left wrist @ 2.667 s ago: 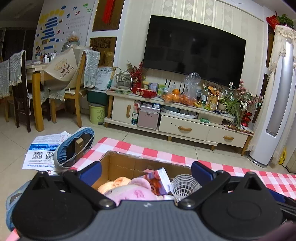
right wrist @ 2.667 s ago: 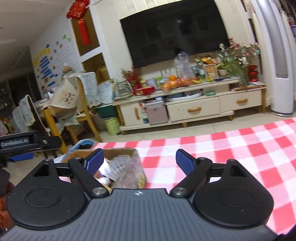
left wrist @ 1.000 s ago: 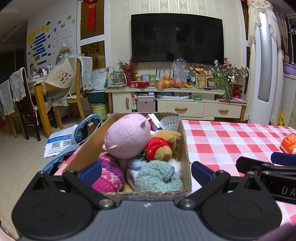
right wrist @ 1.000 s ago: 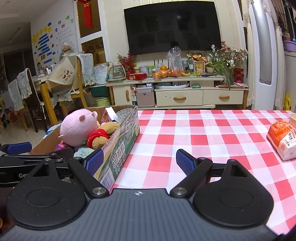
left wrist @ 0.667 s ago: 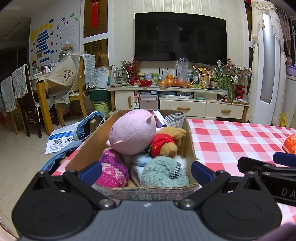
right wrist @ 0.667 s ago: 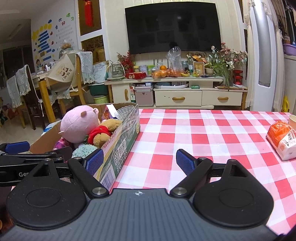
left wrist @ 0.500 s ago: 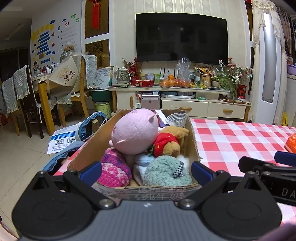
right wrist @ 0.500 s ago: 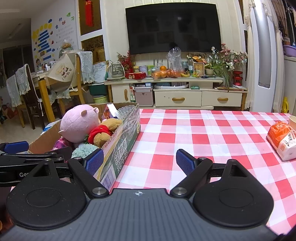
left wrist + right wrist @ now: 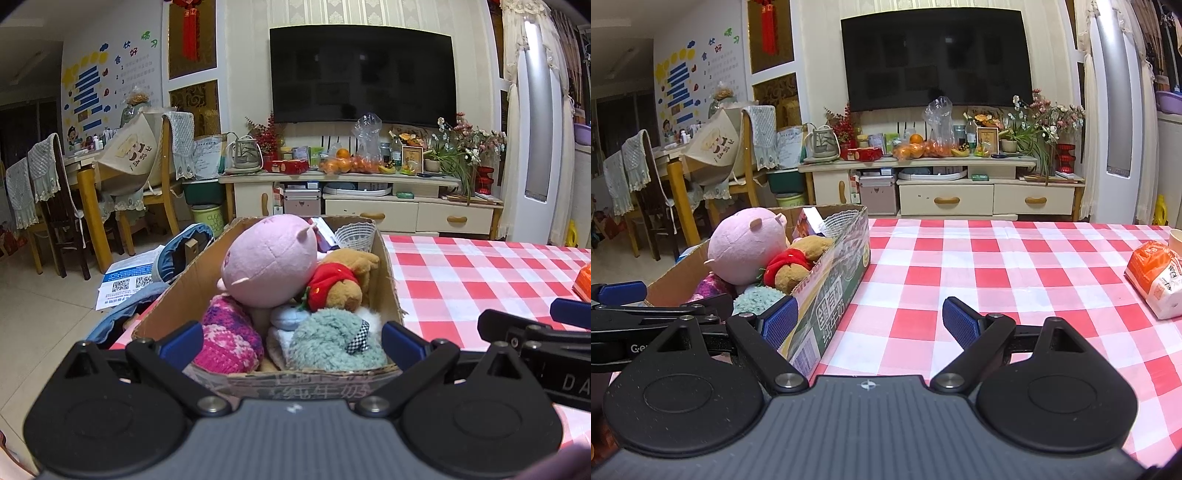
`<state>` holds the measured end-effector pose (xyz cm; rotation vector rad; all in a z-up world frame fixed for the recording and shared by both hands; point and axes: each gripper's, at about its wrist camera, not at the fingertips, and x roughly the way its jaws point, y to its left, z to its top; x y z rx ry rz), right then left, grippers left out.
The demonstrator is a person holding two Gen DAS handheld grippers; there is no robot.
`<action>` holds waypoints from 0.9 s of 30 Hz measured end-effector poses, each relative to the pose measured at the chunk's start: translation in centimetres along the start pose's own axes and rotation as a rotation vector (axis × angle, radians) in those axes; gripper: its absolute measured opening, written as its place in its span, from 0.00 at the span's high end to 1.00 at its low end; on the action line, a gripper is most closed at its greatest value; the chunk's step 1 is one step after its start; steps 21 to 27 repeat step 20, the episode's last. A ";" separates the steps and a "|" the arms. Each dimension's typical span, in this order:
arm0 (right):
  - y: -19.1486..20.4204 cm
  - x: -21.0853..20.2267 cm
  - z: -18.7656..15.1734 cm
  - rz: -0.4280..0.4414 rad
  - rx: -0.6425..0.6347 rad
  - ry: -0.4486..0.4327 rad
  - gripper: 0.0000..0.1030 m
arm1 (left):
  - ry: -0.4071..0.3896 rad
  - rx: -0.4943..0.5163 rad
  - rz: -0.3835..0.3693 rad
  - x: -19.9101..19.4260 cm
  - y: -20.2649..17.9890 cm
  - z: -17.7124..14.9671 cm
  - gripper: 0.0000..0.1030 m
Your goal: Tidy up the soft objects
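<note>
The soft toys, pink plush pig (image 9: pixel 271 260) topmost, lie piled in the cardboard box (image 9: pixel 388 273) at the tablecloth's (image 9: pixel 997 266) left edge; we have drawn both grippers, left (image 9: pixel 291 341) and right (image 9: pixel 870 321), back from it, wide open and empty, so the sorting looks near done.

Warm, even indoor light is filling both wrist views, casting only soft shadows on the checked tablecloth (image 9: pixel 997 266). The room at far left is sitting dim. The television (image 9: pixel 362 74) is showing faint reflections. Fisheye distortion is bending the walls and curtains at the edges, and dark vignetting is cutting the corners. The near gripper bodies are looking slightly soft.
</note>
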<state>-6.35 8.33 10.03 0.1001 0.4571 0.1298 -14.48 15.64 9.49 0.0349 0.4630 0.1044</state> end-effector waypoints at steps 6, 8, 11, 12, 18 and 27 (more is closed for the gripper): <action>-0.3 -0.1 -0.2 0.002 0.009 -0.008 0.00 | 0.012 -0.008 -0.011 0.2 -0.1 0.1 0.01; -0.5 -0.1 -0.2 -0.001 0.015 -0.010 0.00 | 0.007 -0.007 -0.011 0.3 -0.3 0.2 0.01; -1.0 -0.1 -0.3 0.005 0.027 -0.015 0.00 | 0.010 -0.010 -0.016 0.5 -0.8 0.2 0.02; -1.2 -0.1 -0.4 0.007 0.033 -0.016 0.00 | 0.010 -0.013 -0.019 0.6 -1.0 0.2 0.02; -4.6 -0.5 0.7 -0.003 0.097 -0.047 0.00 | -0.055 -0.005 -0.063 0.0 -3.8 1.7 0.01; -6.7 -0.8 1.4 -0.035 0.128 -0.073 0.00 | -0.067 0.004 -0.094 -0.2 -5.4 2.2 0.01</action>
